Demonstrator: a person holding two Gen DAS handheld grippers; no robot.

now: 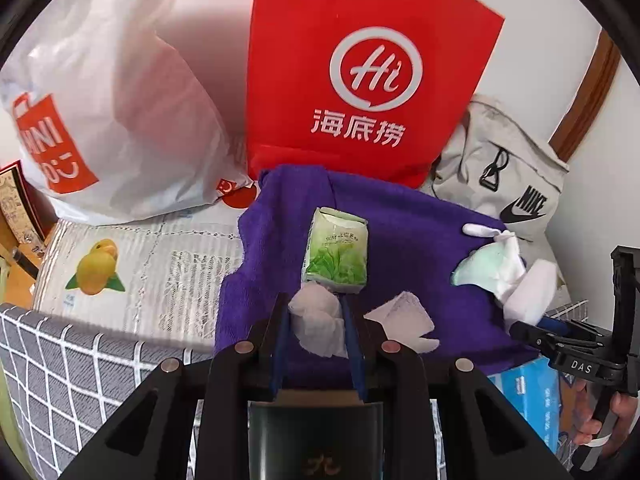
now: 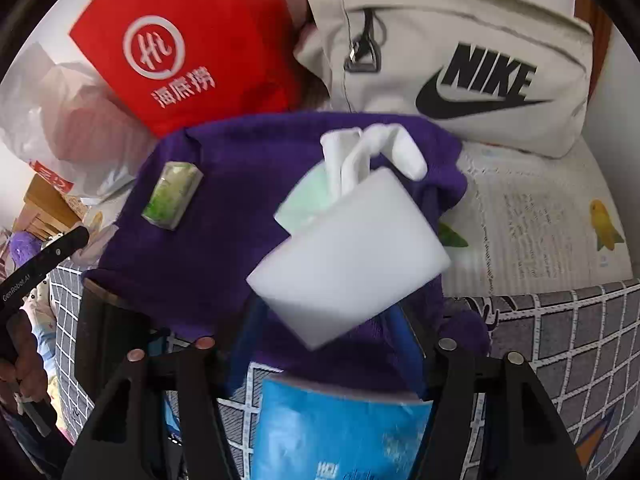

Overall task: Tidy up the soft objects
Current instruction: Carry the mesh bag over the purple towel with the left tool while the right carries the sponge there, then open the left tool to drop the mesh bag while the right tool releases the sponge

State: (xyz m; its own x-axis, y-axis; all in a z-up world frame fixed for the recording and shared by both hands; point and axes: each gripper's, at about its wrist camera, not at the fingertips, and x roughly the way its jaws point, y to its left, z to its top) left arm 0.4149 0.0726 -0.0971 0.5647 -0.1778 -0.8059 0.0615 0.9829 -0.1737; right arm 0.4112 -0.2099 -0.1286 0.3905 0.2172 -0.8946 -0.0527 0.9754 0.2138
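A deep purple towel [image 1: 400, 248] holds a tissue pack [image 1: 335, 255] printed with green leaves on pale green, a crumpled white tissue [image 1: 318, 324], a plain white sponge block [image 2: 348, 256] and a white and mint-green cloth [image 2: 312, 196]. Behind it stand a bright red bag [image 1: 360, 72] with a white circular logo and white Chinese characters, a translucent white plastic bag [image 1: 112, 120] with an orange-red printed panel, and a light grey Nike bag [image 2: 460, 60] with a black logo. The surface is a white lace-patterned mat [image 1: 160, 272] printed with yellow fruit and green leaves, beside grey fabric [image 1: 68, 380] with a white grid pattern and a blue packet [image 2: 340, 432].
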